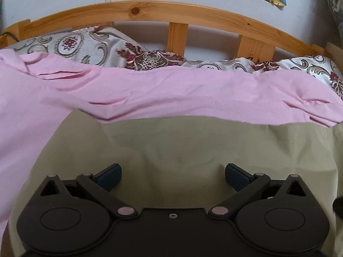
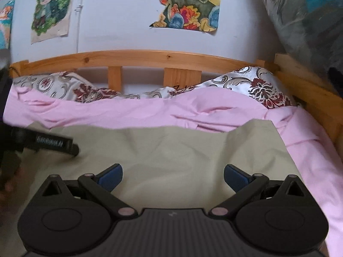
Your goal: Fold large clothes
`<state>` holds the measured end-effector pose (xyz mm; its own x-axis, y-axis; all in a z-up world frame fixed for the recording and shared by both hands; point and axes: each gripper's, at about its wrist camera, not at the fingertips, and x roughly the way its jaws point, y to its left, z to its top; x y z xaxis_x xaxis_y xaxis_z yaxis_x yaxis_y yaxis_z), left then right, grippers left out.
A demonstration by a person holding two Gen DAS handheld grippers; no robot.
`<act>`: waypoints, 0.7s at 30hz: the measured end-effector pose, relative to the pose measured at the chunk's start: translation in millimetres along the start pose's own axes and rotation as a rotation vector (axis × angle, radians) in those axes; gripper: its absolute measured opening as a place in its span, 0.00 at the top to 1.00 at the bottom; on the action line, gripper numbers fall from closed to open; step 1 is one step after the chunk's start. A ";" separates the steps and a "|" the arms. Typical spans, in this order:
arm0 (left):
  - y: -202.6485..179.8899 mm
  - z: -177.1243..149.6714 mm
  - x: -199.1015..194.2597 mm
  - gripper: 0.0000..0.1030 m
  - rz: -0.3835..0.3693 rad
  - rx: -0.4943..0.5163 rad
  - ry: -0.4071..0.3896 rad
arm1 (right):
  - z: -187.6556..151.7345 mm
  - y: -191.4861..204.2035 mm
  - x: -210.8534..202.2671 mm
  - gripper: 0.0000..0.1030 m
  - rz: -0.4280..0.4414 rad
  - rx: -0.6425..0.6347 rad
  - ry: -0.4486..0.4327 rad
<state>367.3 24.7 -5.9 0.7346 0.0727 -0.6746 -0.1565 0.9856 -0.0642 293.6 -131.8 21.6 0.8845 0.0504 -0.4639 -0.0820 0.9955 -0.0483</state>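
A large olive-khaki cloth (image 1: 182, 145) lies spread on a bed over a pink sheet (image 1: 150, 90); it also shows in the right wrist view (image 2: 171, 147), with its far edge roughly straight and a far right corner (image 2: 271, 123). My left gripper (image 1: 173, 176) hovers over the cloth, jaws wide open and empty. My right gripper (image 2: 173, 176) is over the cloth too, jaws wide open and empty. The left gripper's body (image 2: 53, 144) shows at the left edge of the right wrist view, low over the cloth.
Patterned pillows (image 1: 90, 47) lie behind the pink sheet against a wooden headboard (image 1: 178, 12). A wooden side rail (image 2: 310, 94) bounds the bed on the right. Drawings (image 2: 188, 4) hang on the wall. The pink sheet (image 2: 317, 160) extends right of the cloth.
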 end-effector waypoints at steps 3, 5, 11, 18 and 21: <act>2.9 -10.6 3.3 0.00 0.012 0.004 0.002 | -16.6 18.4 -5.8 0.00 -0.014 -0.052 -0.032; 6.1 -16.0 9.8 0.00 0.015 -0.011 0.007 | -31.8 33.6 -0.4 0.00 -0.058 -0.120 -0.044; 4.6 -26.1 13.9 0.00 0.031 0.002 -0.043 | -63.7 62.9 10.2 0.00 -0.185 -0.228 -0.106; 8.4 -23.0 8.5 0.01 -0.003 -0.016 -0.050 | -70.6 76.2 29.6 0.00 -0.220 -0.298 -0.062; 21.1 -20.2 -6.8 0.01 -0.025 -0.047 -0.062 | -70.6 74.2 29.3 0.00 -0.210 -0.287 -0.057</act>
<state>345.6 41.9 -17.5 0.7778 0.0589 -0.6258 -0.1671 0.9792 -0.1155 280.9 -62.1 -58.0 0.9192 -0.1401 -0.3679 -0.0145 0.9219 -0.3871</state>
